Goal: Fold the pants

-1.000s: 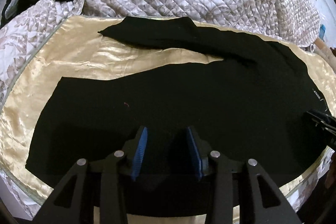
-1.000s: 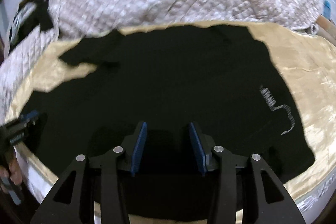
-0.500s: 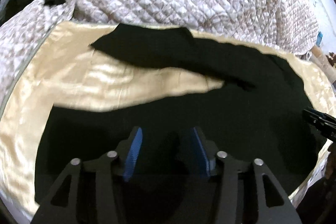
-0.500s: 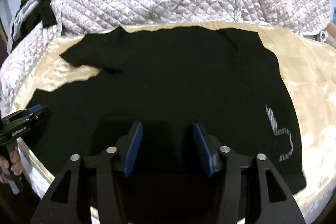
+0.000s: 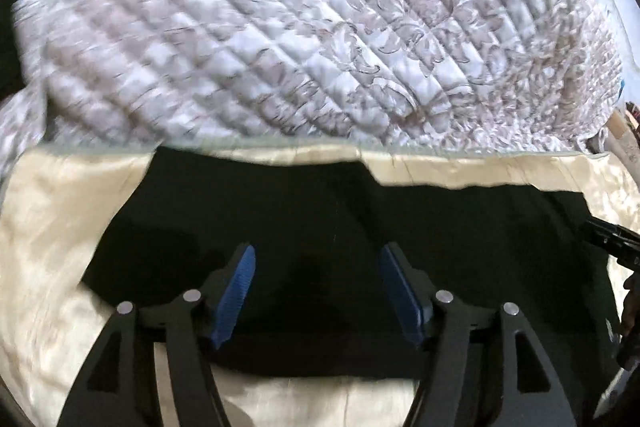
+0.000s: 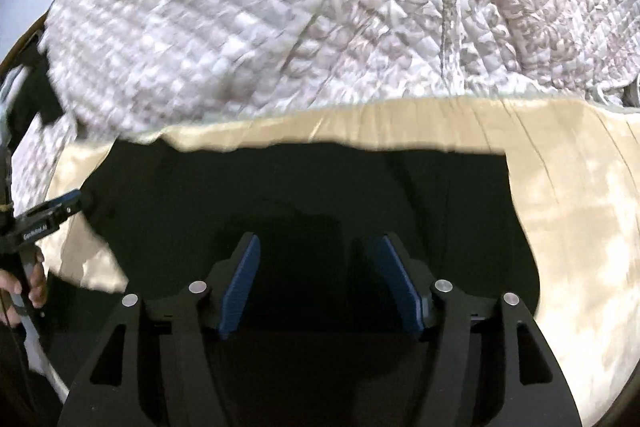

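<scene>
Folded now, the black pants (image 5: 340, 227) lay doubled where I'd seen legs apart; left gripper (image 5: 316, 291) and right gripper (image 6: 320, 283) were opening, empty.

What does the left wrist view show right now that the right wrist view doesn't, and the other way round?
Only the left wrist view: the left gripper from behind, jaws opening with nothing pinched between them, and the right gripper's tip at the right edge.

Only the right wrist view: the right gripper from behind, jaws also opening and empty, and a hand holding the other gripper's handle at the left edge.

Both: the black pants lying as one dark shape on the cream satin sheet, with the quilted bedspread bunched beyond.
</scene>
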`<state>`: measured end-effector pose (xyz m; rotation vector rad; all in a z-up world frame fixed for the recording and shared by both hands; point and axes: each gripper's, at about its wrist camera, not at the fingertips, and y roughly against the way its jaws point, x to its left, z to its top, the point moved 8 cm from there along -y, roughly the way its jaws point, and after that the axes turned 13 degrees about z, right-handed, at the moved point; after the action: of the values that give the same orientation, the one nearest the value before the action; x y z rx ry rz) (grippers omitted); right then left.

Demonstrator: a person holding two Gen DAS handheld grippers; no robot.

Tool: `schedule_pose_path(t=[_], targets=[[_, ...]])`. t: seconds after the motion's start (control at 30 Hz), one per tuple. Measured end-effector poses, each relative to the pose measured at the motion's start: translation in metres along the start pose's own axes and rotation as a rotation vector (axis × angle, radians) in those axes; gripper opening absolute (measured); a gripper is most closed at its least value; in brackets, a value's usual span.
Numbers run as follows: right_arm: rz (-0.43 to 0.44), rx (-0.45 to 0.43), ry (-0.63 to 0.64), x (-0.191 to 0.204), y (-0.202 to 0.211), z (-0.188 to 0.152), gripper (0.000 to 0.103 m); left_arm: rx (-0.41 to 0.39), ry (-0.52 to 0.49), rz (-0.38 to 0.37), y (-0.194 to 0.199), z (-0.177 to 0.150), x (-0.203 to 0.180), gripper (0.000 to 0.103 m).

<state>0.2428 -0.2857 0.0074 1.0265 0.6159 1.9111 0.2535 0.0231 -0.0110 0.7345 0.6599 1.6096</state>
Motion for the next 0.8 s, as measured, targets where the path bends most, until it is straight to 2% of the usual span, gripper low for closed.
schedule_pose_path(t=[0.17,0.3,0.4,0.43,0.47,0.5,0.57,0.7,0.8], targets=[[-0.008,0.031,-0.007,-0.017,-0.045,0.032,0.063,0.036,-0.035,0.028,-0.048,0.024,-0.023,0.069],[-0.014,0.07,0.006,-0.026,-0.076,0.046,0.063,0.084,-0.062,0.068,-0.082,0.028,-0.034,0.069],[-0.046,0.118,0.047,-0.027,-0.095,0.043,0.063,0.049,-0.091,0.103,-0.085,0.026,-0.04,0.065],[-0.061,0.11,0.08,-0.025,-0.097,0.043,0.061,0.04,-0.1,0.111,-0.084,0.025,-0.043,0.058],[-0.067,0.114,0.095,-0.025,-0.097,0.042,0.05,0.028,-0.107,0.118,-0.081,0.025,-0.045,0.046],[-0.052,0.109,0.097,-0.023,-0.097,0.042,0.025,0.012,-0.114,0.122,-0.078,0.025,-0.047,0.037],[-0.028,0.092,0.079,-0.021,-0.094,0.044,0.013,-0.027,-0.122,0.127,-0.066,0.027,-0.051,0.008],[-0.016,0.058,0.082,-0.015,-0.081,0.043,0.01,-0.084,-0.084,0.121,-0.028,0.025,-0.048,0.007],[-0.002,0.005,0.095,-0.001,-0.056,0.045,0.009,-0.123,-0.044,0.113,0.006,0.024,-0.034,0.007]])
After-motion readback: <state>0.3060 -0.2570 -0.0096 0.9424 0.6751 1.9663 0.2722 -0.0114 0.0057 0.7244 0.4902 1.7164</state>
